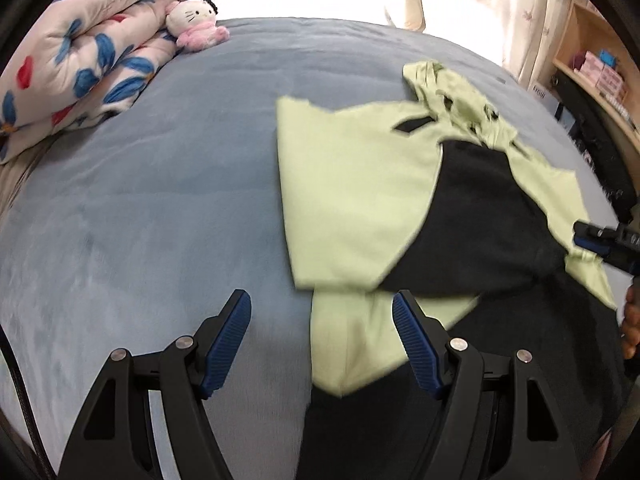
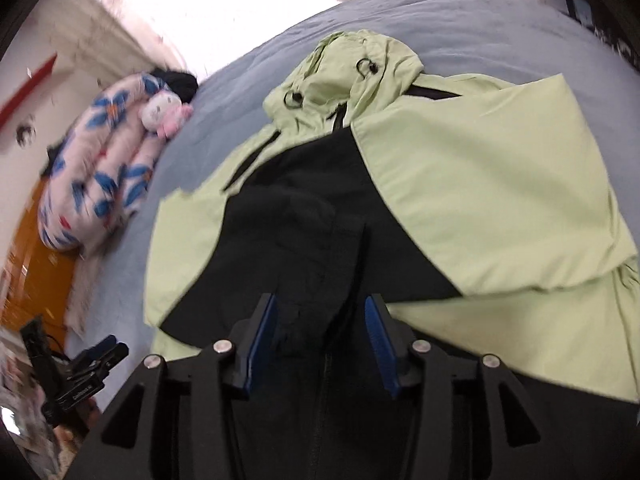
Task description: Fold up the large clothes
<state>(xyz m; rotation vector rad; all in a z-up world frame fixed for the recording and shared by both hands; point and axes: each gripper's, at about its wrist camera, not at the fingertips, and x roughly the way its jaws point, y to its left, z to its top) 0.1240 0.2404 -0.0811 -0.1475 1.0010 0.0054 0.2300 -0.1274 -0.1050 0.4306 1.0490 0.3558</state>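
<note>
A light green and black hooded jacket (image 1: 352,184) lies on the grey-blue bed, sleeves folded in over its black front, hood at the far end (image 2: 344,64). My left gripper (image 1: 322,320) is open and empty, above the jacket's near left edge. My right gripper (image 2: 320,320) is open over the black front of the jacket (image 2: 304,216), holding nothing. In the left wrist view the right gripper (image 1: 600,240) shows at the jacket's right edge. In the right wrist view the left gripper (image 2: 108,350) shows low at the left, beside the bed.
A folded floral quilt (image 1: 80,52) and a pink plush cat (image 1: 196,20) lie at the bed's far left corner. The grey-blue bed cover (image 1: 160,200) spreads left of the jacket. Wooden shelves (image 1: 592,52) stand at the right, curtains behind the bed.
</note>
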